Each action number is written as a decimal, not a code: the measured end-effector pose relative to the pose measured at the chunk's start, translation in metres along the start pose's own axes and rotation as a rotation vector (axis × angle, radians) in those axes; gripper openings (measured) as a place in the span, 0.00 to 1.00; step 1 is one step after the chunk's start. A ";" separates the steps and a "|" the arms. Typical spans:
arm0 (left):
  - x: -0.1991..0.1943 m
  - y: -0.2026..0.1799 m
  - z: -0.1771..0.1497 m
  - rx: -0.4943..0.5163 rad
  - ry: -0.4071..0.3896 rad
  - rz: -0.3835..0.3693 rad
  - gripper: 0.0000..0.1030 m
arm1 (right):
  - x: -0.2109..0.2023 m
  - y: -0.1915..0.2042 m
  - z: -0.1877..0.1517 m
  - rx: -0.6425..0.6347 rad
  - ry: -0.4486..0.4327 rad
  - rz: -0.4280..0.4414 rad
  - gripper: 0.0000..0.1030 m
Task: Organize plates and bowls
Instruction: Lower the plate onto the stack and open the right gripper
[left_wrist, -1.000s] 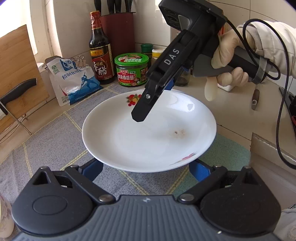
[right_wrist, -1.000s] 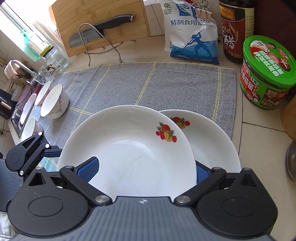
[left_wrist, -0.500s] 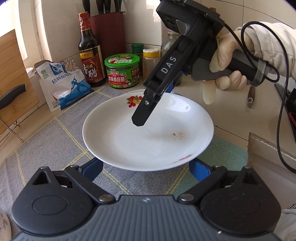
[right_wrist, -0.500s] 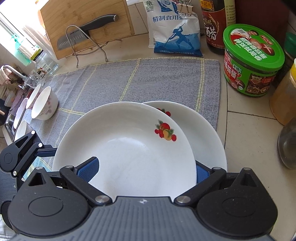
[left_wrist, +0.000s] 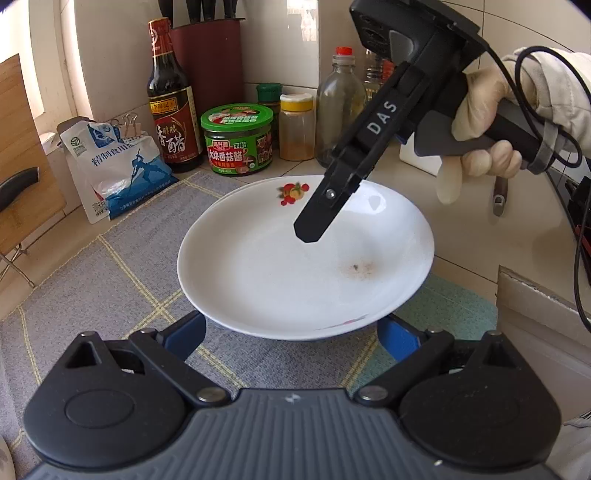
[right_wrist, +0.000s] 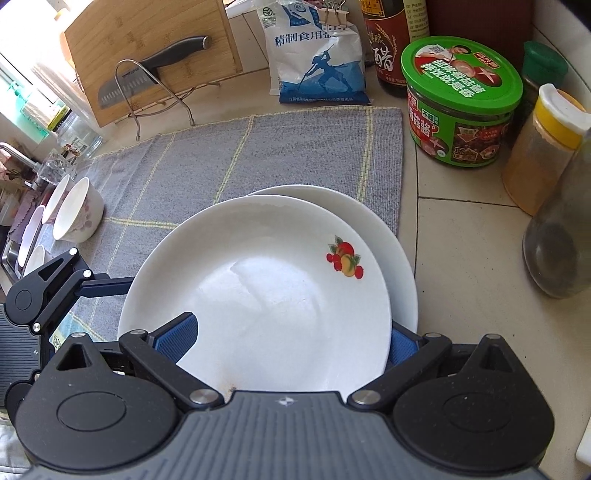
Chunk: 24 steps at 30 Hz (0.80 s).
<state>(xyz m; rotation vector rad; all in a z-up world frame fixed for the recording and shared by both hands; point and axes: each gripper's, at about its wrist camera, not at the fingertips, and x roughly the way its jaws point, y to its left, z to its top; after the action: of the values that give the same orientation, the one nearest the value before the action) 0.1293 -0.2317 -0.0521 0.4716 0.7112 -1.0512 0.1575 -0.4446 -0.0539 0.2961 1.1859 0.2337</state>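
Observation:
A white plate (right_wrist: 266, 288) with a fruit motif hangs tilted in my right gripper (right_wrist: 295, 328), which is shut on it. One blue pad lies on its top face and the other sits behind it. A second white plate (right_wrist: 386, 251) lies beneath on the grey mat (right_wrist: 258, 147), mostly covered. In the left wrist view the right gripper's black finger (left_wrist: 321, 206) lies over the plate (left_wrist: 277, 266). My left gripper (left_wrist: 291, 328) is open, and both of its pads sit under the plate's near rim. It also shows as the left gripper (right_wrist: 55, 284) at the plate's left edge.
Several white bowls (right_wrist: 79, 210) stand at the mat's left end. A green-lidded jar (right_wrist: 461, 99), a yellow-lidded spice jar (right_wrist: 543, 151) and a glass bottle (right_wrist: 561, 251) stand on the counter right of the mat. A salt bag (right_wrist: 317, 62), a vinegar bottle (left_wrist: 171, 107) and a knife on a board (right_wrist: 155, 62) line the back.
Both grippers and the held plate have shifted toward the jars. The upper plate now covers more of the lower one and hides its fruit motif. The grips look unchanged.

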 end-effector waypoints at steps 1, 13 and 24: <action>0.000 0.000 0.000 0.002 -0.003 0.001 0.96 | -0.002 0.000 -0.001 0.000 -0.003 -0.003 1.00; 0.011 -0.001 0.000 0.027 -0.013 -0.018 0.96 | -0.020 0.002 -0.010 0.023 -0.034 -0.045 1.00; 0.002 0.001 -0.001 0.005 -0.043 -0.012 0.96 | -0.023 0.018 -0.023 -0.014 -0.037 -0.178 1.00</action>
<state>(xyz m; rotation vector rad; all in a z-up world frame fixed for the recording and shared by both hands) 0.1304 -0.2315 -0.0540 0.4478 0.6740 -1.0717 0.1273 -0.4329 -0.0354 0.1809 1.1659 0.0809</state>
